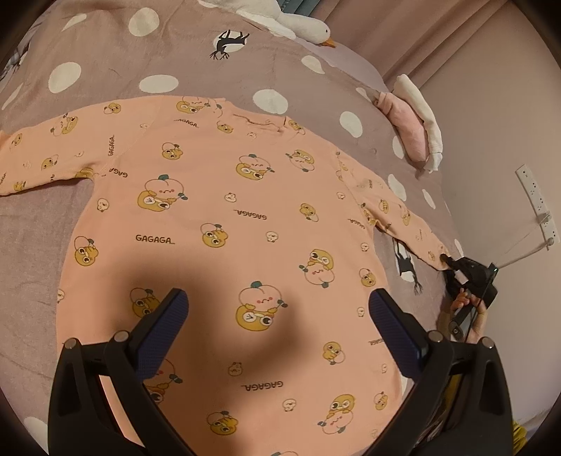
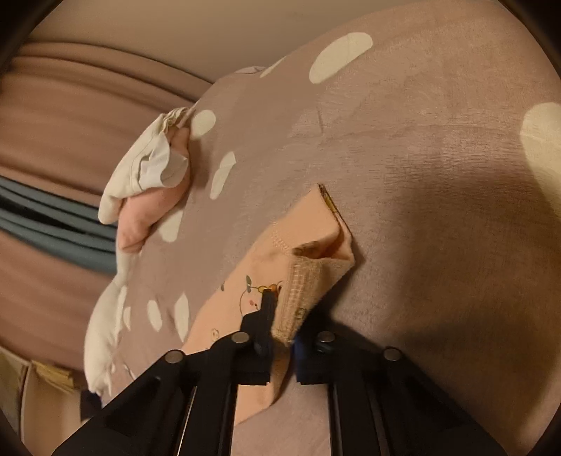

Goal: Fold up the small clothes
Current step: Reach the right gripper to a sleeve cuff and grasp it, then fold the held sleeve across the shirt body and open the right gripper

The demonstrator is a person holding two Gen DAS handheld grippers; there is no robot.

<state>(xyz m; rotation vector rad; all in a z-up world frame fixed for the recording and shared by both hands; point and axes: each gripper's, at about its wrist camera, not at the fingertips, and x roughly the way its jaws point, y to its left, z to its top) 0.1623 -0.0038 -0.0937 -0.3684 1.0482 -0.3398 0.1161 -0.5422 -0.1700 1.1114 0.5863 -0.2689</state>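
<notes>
Left wrist view: the left tongs hang spread wide above the peach cartoon-print shirt, flat on the dotted mauve bedspread. At three o'clock the right tongs pinch its sleeve cuff, ribbed and creased. Folded pink and white clothes sit at one o'clock.

A mauve polka-dot bedspread is covering the bed, pinkish curtains are hanging behind, and a white power strip is sitting against the wall.
</notes>
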